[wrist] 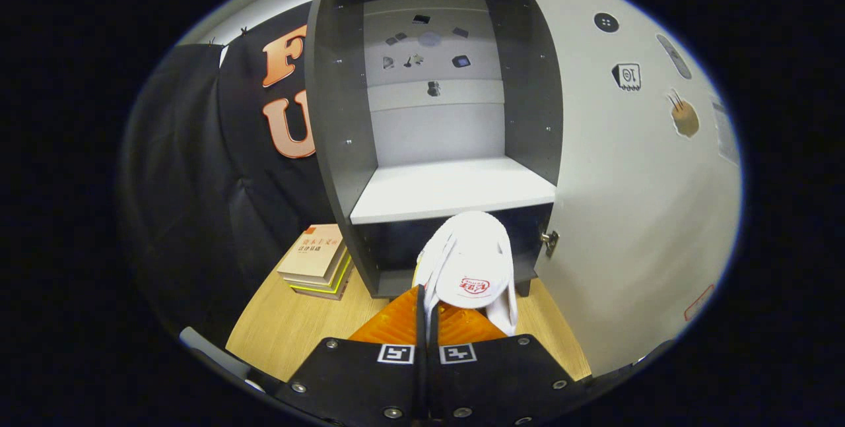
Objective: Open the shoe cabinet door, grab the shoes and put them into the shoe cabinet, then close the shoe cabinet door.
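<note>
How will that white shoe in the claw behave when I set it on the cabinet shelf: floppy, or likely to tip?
The white shoe hangs from the claw, pinched at one edge, so it seems light. Its straps droop beside the body, which suggests a soft upper that may sag once released. The shelf looks flat and smooth, so the shoe could slide if pushed; tipping seems unlikely.

Number 10 read on a sticker (pixel 627 76) on the open cabinet door (pixel 634 216), red logo on the white shoe (pixel 472 268) illegible, book (pixel 315 252) cover title too small to be read
</note>
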`<action>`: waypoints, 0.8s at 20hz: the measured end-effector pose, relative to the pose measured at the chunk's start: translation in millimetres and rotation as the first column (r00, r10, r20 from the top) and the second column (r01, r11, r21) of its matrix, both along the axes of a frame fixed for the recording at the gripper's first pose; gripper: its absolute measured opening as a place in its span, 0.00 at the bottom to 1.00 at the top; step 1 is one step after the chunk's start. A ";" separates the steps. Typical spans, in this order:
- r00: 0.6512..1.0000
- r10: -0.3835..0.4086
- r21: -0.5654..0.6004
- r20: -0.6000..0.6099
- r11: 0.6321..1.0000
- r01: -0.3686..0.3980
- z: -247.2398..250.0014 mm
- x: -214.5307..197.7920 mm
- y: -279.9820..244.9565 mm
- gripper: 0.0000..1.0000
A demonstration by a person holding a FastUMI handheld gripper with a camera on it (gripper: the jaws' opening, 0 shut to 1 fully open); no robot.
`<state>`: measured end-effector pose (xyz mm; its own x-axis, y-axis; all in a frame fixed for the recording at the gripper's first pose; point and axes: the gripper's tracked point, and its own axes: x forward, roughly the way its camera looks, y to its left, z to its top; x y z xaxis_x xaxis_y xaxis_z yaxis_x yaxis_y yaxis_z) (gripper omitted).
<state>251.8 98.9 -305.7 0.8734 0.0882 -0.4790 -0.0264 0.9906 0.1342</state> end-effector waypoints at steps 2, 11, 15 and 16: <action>1.000 -0.001 0.017 0.007 1.000 0.000 13.9 26.6 -1.1 0.00; 0.999 0.038 0.049 -0.025 0.998 -0.037 23.3 144.3 -9.6 0.00; 0.996 0.092 0.040 -0.024 0.995 -0.091 22.4 193.1 -7.9 0.00; 0.994 0.109 0.038 -0.029 0.993 -0.107 19.0 203.8 -5.2 0.00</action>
<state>455.6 93.7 -286.7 0.8423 0.1991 -0.5009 -0.1281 0.9766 0.1728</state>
